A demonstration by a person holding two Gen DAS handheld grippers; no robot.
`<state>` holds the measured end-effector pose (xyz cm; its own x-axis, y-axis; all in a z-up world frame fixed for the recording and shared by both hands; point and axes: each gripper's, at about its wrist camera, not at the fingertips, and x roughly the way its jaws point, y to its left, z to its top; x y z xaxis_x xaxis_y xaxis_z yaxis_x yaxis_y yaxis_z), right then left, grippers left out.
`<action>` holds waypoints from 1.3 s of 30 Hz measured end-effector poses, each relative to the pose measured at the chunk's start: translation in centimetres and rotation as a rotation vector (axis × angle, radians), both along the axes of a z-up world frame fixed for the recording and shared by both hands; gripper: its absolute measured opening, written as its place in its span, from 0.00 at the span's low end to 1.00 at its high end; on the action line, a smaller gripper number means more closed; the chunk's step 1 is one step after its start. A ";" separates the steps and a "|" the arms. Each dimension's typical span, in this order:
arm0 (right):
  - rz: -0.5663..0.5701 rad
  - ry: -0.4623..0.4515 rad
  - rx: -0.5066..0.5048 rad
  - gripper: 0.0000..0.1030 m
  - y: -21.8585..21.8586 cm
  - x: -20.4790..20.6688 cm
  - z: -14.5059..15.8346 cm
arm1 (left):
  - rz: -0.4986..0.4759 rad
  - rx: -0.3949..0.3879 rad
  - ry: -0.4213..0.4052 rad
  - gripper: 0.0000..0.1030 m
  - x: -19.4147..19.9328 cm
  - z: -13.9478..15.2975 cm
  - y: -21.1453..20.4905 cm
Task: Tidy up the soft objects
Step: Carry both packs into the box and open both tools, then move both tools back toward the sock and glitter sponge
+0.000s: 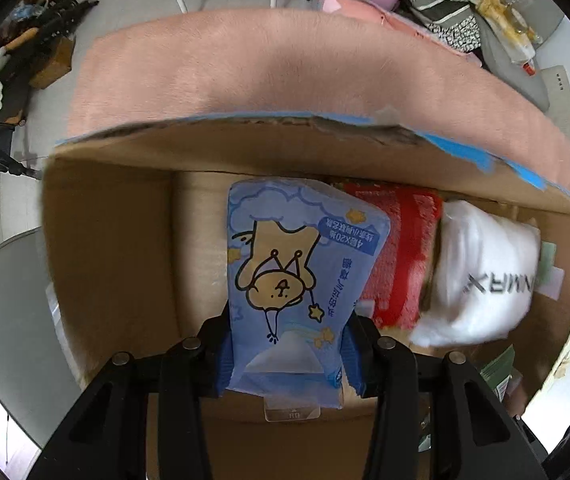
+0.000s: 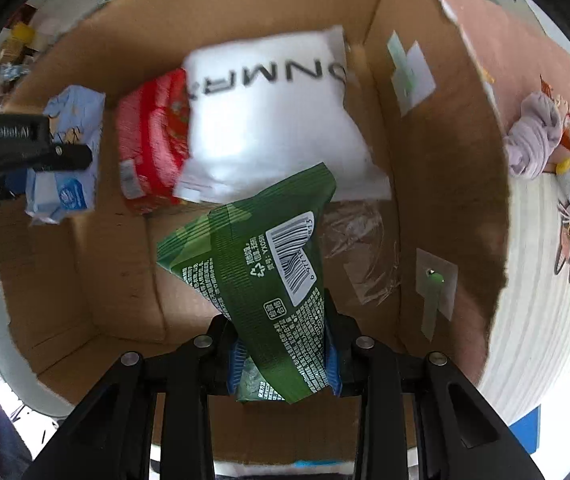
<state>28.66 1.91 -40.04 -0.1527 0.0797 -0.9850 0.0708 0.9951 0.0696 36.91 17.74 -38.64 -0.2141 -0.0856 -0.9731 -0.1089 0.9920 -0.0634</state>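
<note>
We see both grippers reaching into the open cardboard box (image 1: pixel 117 240), each carrying a soft pack.

Left gripper (image 1: pixel 289 356): clamped on the blue tissue pack (image 1: pixel 297 272), the one printed with a cartoon bear. The blue pads press its lower end from both sides; the pack extends straight forward from the fingers, over the box floor near the left wall. In the right wrist view the same pack (image 2: pixel 67 152) appears at far left, held by the left gripper (image 2: pixel 45 156).

Right gripper (image 2: pixel 285 364): clamped on the green pack (image 2: pixel 261 276), barcode side facing the camera. The pack sits between the pads at its lower end and tilts up and leftward over the middle of the box.

Already in the box, along the far wall: a red pack (image 1: pixel 401 256) just right of the blue tissue pack, and a white pillow-like pack (image 1: pixel 481 276) with black lettering, touching the red one. The green pack's upper edge overlaps the white pack in the right wrist view; we cannot tell whether they touch.

The box rests on a pink plush blanket (image 1: pixel 269 68).
</note>
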 end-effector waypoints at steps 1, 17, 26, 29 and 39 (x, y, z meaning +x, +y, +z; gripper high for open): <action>-0.002 0.010 -0.011 0.33 0.0 0.0 -0.5 | -0.005 -0.003 0.011 0.42 0.2 -0.5 -0.1; 0.022 0.056 0.019 0.70 -0.4 1.3 -2.0 | 0.022 -0.004 0.044 0.55 1.2 -0.9 1.0; 0.052 -0.053 0.059 0.79 0.5 1.0 4.5 | 0.022 -0.027 -0.050 0.92 -0.5 4.8 1.8; 0.074 -0.084 0.075 0.94 0.4 0.7 7.1 | 0.036 -0.045 -0.090 0.92 -2.0 6.7 2.1; 0.128 -0.250 -0.003 1.00 -1.0 -3.5 11.9 | 0.010 0.039 -0.308 0.99 -11.1 13.7 0.7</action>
